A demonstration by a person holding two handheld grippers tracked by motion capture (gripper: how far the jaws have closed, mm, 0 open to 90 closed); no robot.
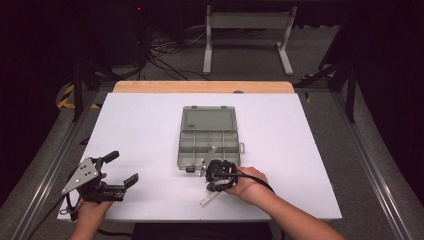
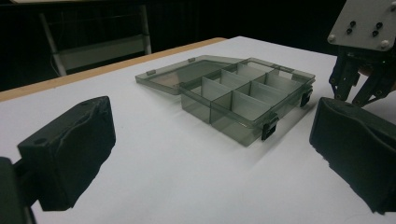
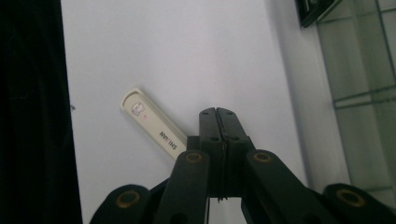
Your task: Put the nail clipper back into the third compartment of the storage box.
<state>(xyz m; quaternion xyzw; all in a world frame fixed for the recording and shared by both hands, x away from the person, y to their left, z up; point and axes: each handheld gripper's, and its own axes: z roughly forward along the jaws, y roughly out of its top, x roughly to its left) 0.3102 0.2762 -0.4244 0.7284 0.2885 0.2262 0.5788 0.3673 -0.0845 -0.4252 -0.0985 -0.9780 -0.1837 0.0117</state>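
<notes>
A clear grey compartment box [image 1: 186, 150] lies open at mid table, its lid [image 1: 208, 119] folded flat behind it, and its compartments look empty. The box [image 2: 247, 93] also shows in the left gripper view. My left gripper [image 1: 122, 169] is open near the front left, with nothing between its jaws [image 2: 212, 154]. My right gripper [image 1: 214, 186] is just in front of the box, its jaws shut flat together [image 3: 218, 114]. A flat white stick [image 3: 149, 122] with printed letters lies on the table, one end hidden behind those jaws. I cannot tell whether they touch.
The white tabletop [image 1: 150, 125] has a wooden strip [image 1: 200, 86] along its far edge. Black latches [image 2: 270, 127] sit on the box's front wall. The box corner [image 3: 364, 70] is close beside the right gripper. Beyond the table are a grey frame [image 1: 247, 30] and cables.
</notes>
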